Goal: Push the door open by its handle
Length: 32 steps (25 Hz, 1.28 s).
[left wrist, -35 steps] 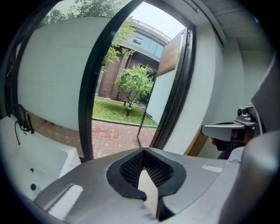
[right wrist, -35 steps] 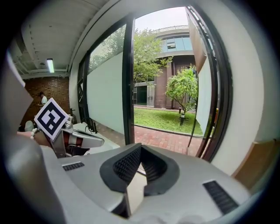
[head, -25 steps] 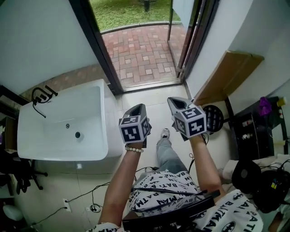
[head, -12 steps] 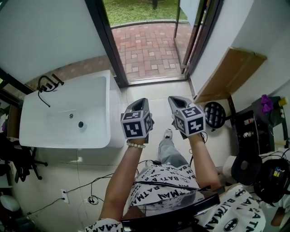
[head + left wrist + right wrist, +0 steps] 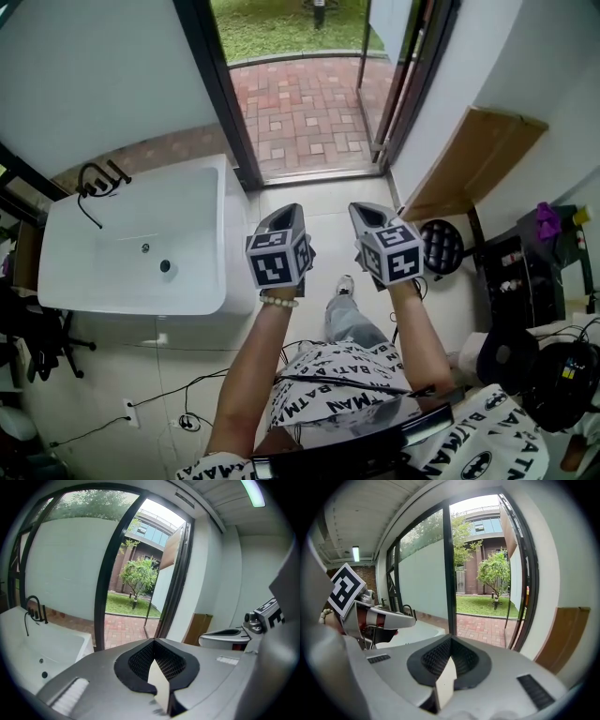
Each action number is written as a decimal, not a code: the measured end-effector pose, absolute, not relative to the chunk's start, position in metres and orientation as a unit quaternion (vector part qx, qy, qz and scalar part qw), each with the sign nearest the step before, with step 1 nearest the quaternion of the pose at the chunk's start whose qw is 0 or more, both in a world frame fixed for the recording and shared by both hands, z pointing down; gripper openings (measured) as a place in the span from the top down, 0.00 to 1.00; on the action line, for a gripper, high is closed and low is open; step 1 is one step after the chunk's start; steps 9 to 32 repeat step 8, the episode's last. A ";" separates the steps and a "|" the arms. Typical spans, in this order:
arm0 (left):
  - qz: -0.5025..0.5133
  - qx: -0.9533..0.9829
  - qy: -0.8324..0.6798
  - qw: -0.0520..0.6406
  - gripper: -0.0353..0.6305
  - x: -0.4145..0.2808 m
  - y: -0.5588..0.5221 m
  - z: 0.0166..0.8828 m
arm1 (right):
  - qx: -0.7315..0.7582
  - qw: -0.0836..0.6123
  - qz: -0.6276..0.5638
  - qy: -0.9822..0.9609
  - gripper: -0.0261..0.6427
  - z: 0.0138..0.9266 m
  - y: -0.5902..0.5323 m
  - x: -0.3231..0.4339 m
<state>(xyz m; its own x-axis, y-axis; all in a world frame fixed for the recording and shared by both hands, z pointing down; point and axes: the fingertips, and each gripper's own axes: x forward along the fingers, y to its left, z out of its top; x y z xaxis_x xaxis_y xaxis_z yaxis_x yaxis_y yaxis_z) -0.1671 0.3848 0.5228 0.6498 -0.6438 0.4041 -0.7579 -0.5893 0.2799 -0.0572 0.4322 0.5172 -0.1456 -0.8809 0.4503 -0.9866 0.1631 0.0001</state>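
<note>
The doorway (image 5: 302, 103) stands open onto a brick patio, and the dark-framed glass door (image 5: 382, 66) is swung outward at its right side. I cannot make out its handle. My left gripper (image 5: 286, 214) and right gripper (image 5: 367, 210) are held side by side above the tiled floor, short of the threshold and pointing toward the opening. Both are shut with nothing between the jaws. In the left gripper view the left gripper (image 5: 157, 667) faces the opening and the door (image 5: 171, 550). In the right gripper view the right gripper (image 5: 446, 667) faces the same way, with the door (image 5: 514, 573) at the right.
A white bathtub (image 5: 141, 244) with a black faucet (image 5: 94, 178) stands at the left, close to the left gripper. A wooden board (image 5: 469, 159) leans on the right wall, above a round black object (image 5: 441, 246). Cables (image 5: 187, 412) lie on the floor behind.
Both grippers have drifted slightly toward the doorway together, still side by side. Their jaws look the same.
</note>
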 end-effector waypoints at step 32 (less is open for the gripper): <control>0.121 0.882 -0.395 0.227 0.94 -0.158 0.375 0.523 | 0.624 0.174 0.147 -0.747 0.95 0.516 0.420 -0.048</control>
